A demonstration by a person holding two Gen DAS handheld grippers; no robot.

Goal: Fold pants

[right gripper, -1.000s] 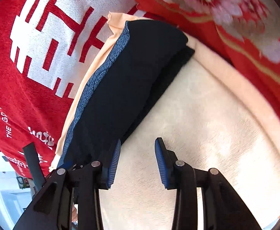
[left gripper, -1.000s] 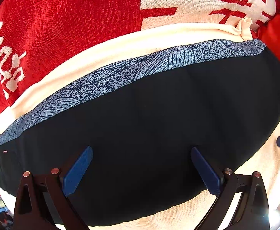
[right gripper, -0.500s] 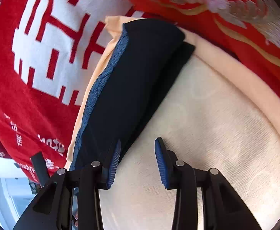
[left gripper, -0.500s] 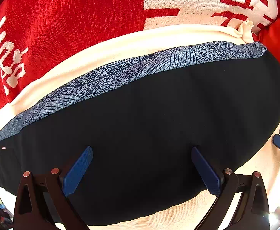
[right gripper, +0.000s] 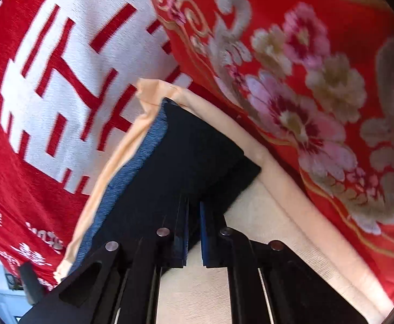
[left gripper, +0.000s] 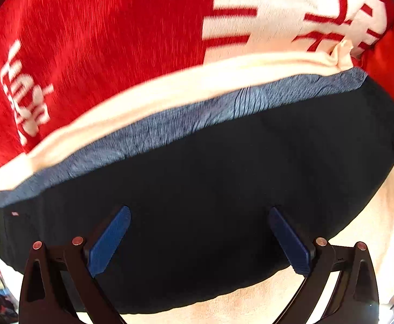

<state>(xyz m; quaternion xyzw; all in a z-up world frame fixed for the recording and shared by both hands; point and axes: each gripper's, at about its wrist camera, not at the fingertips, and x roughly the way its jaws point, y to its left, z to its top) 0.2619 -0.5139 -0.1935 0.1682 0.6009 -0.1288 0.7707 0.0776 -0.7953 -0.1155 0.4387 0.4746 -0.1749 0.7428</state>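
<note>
Left gripper [left gripper: 198,239]: black two-finger tool with blue ribbed pads [left gripper: 107,243]. Jaws stood wide apart, holding nothing. Both pads hovered over or rested against the dark cloth; contact could not be told.

Folded pants [left gripper: 210,194]: dark navy fabric with a blue-grey patterned band [left gripper: 169,124] along the far edge. In the left wrist view they lay as a long folded bundle directly ahead of and beneath the spread left jaws, spanning well past both fingers. A small pale tag [left gripper: 14,213] showed at the bundle's left end.

Cream towel [left gripper: 169,86]: plain woven cloth lying under the pants, showing beyond their far edge and on the near side.

Red blanket [left gripper: 88,40]: plush, with white lettering and a white block motif, lying beyond the towel.

Right gripper [right gripper: 194,232]: same make. Jaws were drawn narrow, with only a slim gap between the pads [right gripper: 205,235]. The near right edge of the pants [right gripper: 186,167] ran into that gap; whether the pads pinched the cloth could not be told through the blur.

Red floral cover [right gripper: 305,94]: pink and beige flowers, lying right of the pants beyond the towel [right gripper: 278,243].
</note>
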